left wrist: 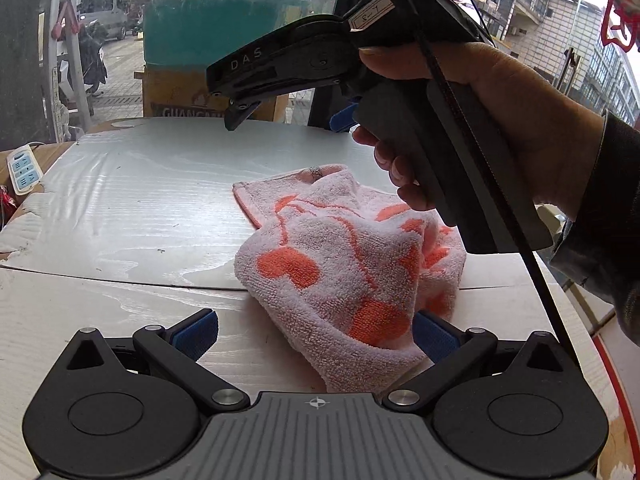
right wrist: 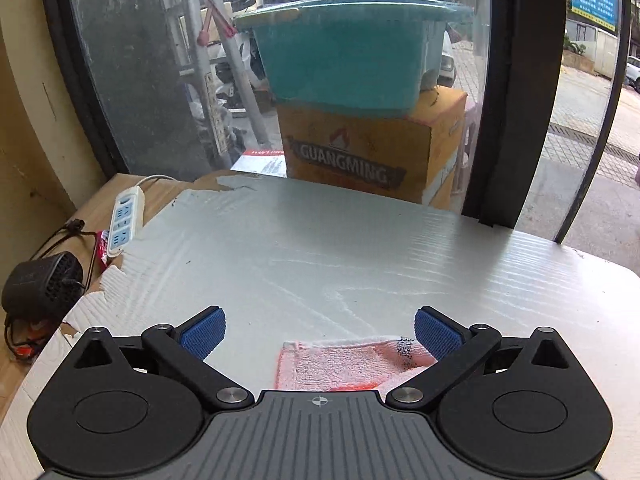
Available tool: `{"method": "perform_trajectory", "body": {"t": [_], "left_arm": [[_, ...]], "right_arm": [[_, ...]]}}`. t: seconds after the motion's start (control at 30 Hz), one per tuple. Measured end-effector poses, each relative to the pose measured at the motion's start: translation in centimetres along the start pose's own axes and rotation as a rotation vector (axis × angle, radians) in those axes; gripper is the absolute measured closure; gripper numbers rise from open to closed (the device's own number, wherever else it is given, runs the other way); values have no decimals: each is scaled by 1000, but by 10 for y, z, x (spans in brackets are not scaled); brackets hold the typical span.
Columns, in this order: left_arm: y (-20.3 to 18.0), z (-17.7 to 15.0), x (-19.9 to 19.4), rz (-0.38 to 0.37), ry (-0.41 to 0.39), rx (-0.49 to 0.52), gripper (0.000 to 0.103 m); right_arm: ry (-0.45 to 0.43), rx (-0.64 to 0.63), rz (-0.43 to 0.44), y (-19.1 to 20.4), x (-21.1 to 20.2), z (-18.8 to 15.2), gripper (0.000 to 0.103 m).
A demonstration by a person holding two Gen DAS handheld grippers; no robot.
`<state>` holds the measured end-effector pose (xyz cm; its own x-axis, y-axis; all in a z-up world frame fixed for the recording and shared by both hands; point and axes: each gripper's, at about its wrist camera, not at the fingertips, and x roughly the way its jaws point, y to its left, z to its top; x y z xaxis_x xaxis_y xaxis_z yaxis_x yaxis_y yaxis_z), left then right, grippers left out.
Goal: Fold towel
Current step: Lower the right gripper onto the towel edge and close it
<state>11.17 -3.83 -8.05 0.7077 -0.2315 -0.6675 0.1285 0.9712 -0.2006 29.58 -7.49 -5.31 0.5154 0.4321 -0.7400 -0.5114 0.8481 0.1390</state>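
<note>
Teal tub (right wrist: 352, 56) atop cardboard box (right wrist: 372, 152), contents hidden.

Bare table (right wrist: 320, 248) ahead; crumpled towel (left wrist: 344, 264) mid-table, power strip (right wrist: 123, 226) left, box (right wrist: 372, 152) behind

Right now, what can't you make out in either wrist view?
- Pink terry towel with orange pattern: far right side hidden by the right hand and handle, left wrist view.
- Same towel: mostly cut off by the right gripper body, right wrist view.
- Left gripper: right finger tip behind towel.
</note>
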Motion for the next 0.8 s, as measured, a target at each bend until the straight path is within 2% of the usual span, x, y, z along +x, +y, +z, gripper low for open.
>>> {"method": "perform_trajectory", "body": {"t": [0.03,0.07,0.1,0.13,0.17,0.27,0.33,0.47,0.67,0.73,0.77,0.8], "left_arm": [[2,0,1,-3,0,-8,0],[3,1,2,-7,3,-15,0],[5,1,3,-8,9,-22,0],[6,0,4,-6,12,-23,0],[8,-1,4,-4,15,-24,0],[14,-1,5,-4,12,-42,0],[18,0,5,-14,4,-61,0],[20,-2,2,-25,-14,-61,0],[17,-3,6,-70,-6,-52,0],[15,-3,6,-81,-5,-30,0],[14,-3,5,-85,-6,-19,0],[13,-3,3,-87,-16,-5,0]], "right_arm": [[30,-16,-18,5,8,-1,31],[57,-34,-42,9,15,-3,63],[74,-59,-83,13,20,-6,80],[90,-85,-116,18,26,-9,85],[103,-103,-112,21,31,-11,85],[171,-40,20,17,39,-15,84],[206,4,35,14,43,-16,79],[180,-65,-93,20,47,-15,79],[172,-111,-113,25,48,-19,76],[179,-124,-97,25,46,-20,86],[179,-124,-98,24,45,-21,100],[176,-120,-94,22,44,-22,100]]}}
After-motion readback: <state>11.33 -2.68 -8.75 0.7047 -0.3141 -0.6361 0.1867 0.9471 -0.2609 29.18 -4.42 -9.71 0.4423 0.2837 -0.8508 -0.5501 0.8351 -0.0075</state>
